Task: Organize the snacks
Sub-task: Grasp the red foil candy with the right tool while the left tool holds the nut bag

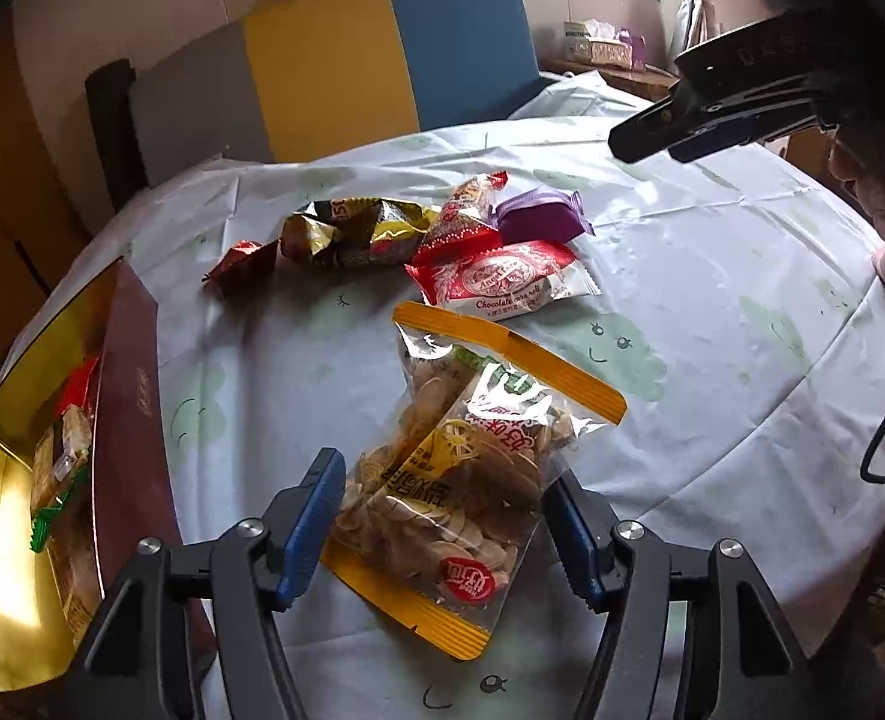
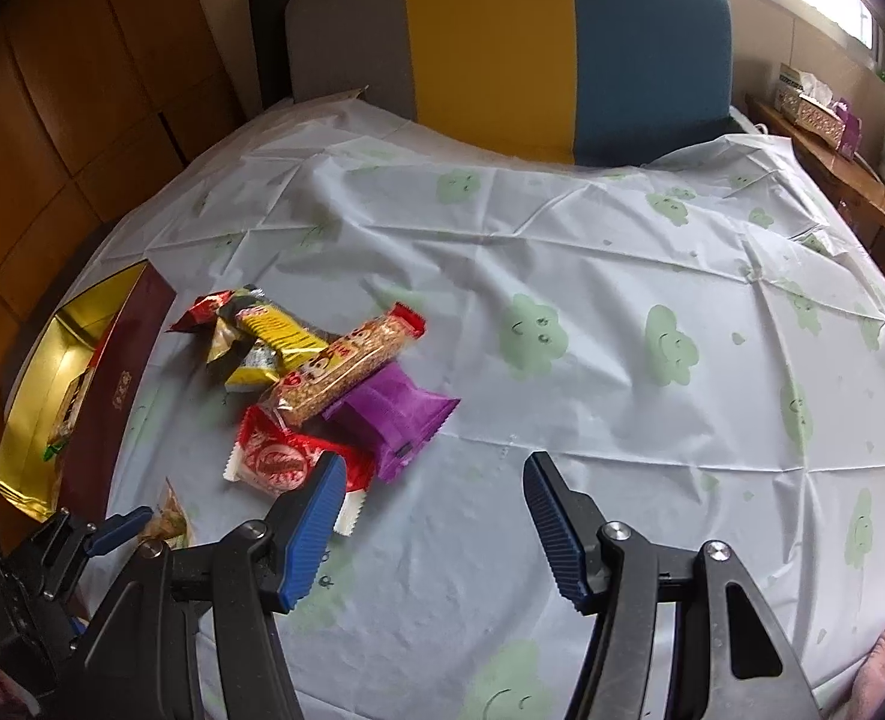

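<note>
So the job is sorting loose snacks into the gold-lined box (image 1: 16, 480), and right now it's the turn of the clear bag of sliced chips with the yellow edges (image 1: 472, 480). It lies flat on the table (image 1: 712, 312), just beside the box's dark red wall and nearer the camera than the rest of the pile. The left claw (image 1: 442, 522) is spread around the bag's lower half, one blue pad on each side. The left-hand pad looks to be touching or nearly touching the wrapper, the other stands clear, so I'd say it's not gripped yet. Next move, I reckon: pinch the bag without crushing the chips, lift, and swing it over the wall into the box, where a few packets already sit.

The right claw (image 2: 433, 531) hovers spread and empty over bare cloth, near the red-and-white roll packet (image 2: 289, 462) and the purple packet (image 2: 394, 414), both farther from the box than the chips.
</note>
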A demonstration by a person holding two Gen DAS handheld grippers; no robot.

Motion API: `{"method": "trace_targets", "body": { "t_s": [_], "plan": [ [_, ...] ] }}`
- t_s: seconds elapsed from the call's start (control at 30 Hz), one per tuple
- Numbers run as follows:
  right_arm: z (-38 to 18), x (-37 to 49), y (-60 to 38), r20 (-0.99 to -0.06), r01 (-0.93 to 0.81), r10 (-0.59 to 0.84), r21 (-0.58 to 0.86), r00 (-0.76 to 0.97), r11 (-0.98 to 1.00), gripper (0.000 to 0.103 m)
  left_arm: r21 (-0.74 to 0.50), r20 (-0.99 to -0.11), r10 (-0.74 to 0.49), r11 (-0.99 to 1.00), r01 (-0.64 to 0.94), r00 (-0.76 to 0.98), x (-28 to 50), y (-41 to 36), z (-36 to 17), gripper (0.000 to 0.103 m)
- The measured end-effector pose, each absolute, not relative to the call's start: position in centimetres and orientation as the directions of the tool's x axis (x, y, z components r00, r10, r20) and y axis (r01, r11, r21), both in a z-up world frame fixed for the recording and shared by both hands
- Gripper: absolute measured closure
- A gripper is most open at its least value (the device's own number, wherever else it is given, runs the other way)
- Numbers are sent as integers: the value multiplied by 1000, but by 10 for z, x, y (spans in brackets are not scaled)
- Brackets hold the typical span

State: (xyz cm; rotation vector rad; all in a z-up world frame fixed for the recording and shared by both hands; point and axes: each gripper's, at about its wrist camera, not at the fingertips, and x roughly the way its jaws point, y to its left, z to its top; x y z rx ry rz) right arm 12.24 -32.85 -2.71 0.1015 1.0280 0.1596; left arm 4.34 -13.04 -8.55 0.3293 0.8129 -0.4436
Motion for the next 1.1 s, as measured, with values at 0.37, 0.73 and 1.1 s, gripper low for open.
{"method": "trace_targets", "body": {
  "t_s": [0.37,0.73,1.1],
  "plan": [
    [-18,175,-244,-818,-275,447,364,363,890,46,105,-688,-296,863,494,663,36,-123,-91,36],
    [-35,275,-130,-886,-377,381,268,266,887,48,80,-653,-334,862,501,680,35,-119,-94,36],
    [-75,289,-103,-941,-398,235,123,245,909,70,63,-639,-353,861,504,684,35,-115,-97,36]
  ]
}}
